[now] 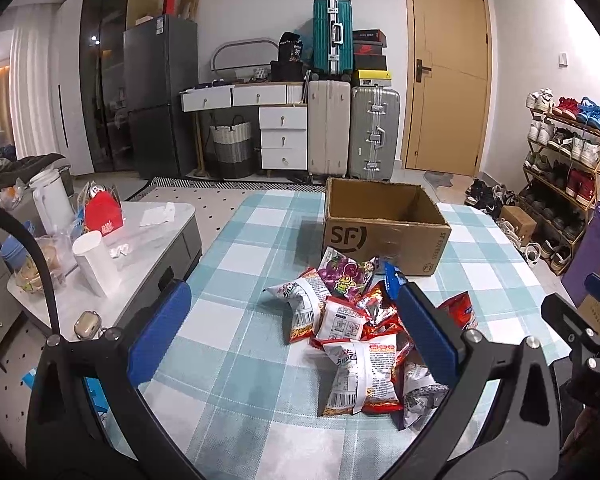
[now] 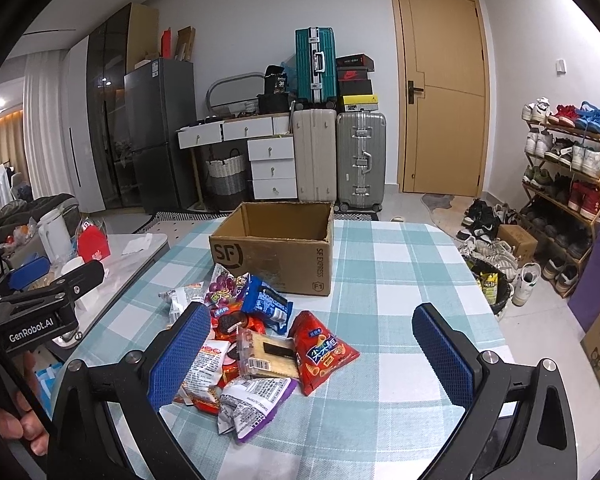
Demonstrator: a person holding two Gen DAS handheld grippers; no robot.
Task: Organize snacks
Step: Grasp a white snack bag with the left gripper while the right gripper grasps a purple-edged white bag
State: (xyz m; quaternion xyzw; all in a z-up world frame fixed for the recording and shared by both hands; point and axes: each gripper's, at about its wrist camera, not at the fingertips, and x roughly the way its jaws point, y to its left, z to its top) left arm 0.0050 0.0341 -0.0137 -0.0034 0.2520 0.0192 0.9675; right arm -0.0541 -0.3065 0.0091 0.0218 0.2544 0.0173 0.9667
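Observation:
A pile of snack packets [image 1: 356, 328] lies on the checked tablecloth [image 1: 240, 320], in front of an open, empty cardboard SF box [image 1: 380, 224]. My left gripper [image 1: 296, 304] is open and empty above the near side of the pile. In the right wrist view the pile [image 2: 252, 344] holds a red cone-snack bag [image 2: 320, 352], a blue cookie packet [image 2: 266, 304] and a clear cracker pack [image 2: 266, 354]. The box [image 2: 276, 256] stands behind it. My right gripper [image 2: 312, 332] is open and empty, its left pad over the pile's near left.
A grey side table [image 1: 148, 248] at the left holds a white kettle [image 1: 54, 200], a white cup [image 1: 94, 260] and a red box [image 1: 102, 216]. Suitcases [image 1: 352, 132] and drawers stand at the far wall. A shoe rack [image 1: 564, 160] and cardboard boxes are at the right.

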